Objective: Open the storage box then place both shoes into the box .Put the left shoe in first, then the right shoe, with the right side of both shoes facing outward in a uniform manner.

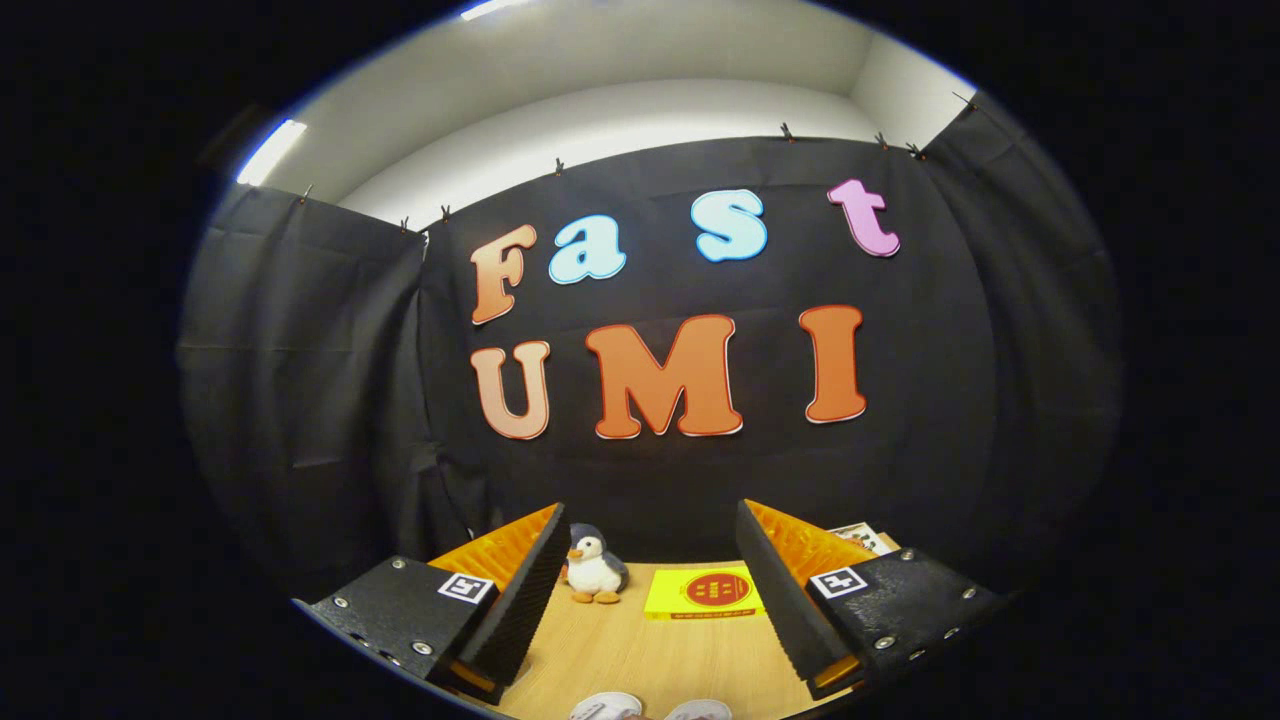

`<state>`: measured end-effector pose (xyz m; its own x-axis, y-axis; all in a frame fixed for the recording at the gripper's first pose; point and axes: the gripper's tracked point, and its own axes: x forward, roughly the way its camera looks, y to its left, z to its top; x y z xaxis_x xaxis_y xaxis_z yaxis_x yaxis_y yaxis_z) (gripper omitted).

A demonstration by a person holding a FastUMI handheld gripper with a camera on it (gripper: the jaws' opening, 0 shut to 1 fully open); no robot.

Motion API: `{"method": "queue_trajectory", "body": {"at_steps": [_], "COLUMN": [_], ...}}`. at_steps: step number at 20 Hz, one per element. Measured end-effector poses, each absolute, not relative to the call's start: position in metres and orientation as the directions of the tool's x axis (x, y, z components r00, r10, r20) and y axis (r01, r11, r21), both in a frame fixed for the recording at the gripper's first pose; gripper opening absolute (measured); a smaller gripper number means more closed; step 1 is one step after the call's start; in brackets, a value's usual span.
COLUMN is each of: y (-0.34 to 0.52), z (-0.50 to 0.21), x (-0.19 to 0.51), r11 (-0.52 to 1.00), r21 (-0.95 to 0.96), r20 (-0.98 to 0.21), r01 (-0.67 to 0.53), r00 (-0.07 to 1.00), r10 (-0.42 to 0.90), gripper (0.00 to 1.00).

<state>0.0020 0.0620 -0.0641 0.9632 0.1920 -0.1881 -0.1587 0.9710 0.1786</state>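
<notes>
- My gripper [650, 590] has its jaws spread wide, with nothing between them and nothing touched.
- I count two black ribbed fingers [520, 600], each backed in orange.
- One toy penguin [594, 566] stands on the wooden table [640, 650], beyond the fingers, against the black cloth wall [650, 480].
- One yellow book [703, 592] with a red circle lies flat just beside the penguin.
- Two pale round shapes [605, 706] sit nearest me, cut off; I cannot tell if they are the shoes.
</notes>
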Motion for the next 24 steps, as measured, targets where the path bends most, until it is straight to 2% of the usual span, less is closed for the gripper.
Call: {"method": "queue_trajectory", "body": {"at_steps": [8,14,19,24], "y": [0.126,0.194,0.235,0.267], "z": [-0.145,-0.223,-0.263,-0.289], "x": [-0.014,-0.061,-0.098,-0.125], "r11": [0.905,0.801,0.712,0.644], "r21": [0.342,0.517,0.658,0.743], "r20": [-0.4,-0.565,-0.604,-0.592], "r01": [-0.255,-0.303,-0.244,-0.183], "r00": [0.832,0.582,0.394,0.269], "r10": [0.386,0.585,0.693,0.76], "gripper": [0.98,0.98,0.98,0.97]}}
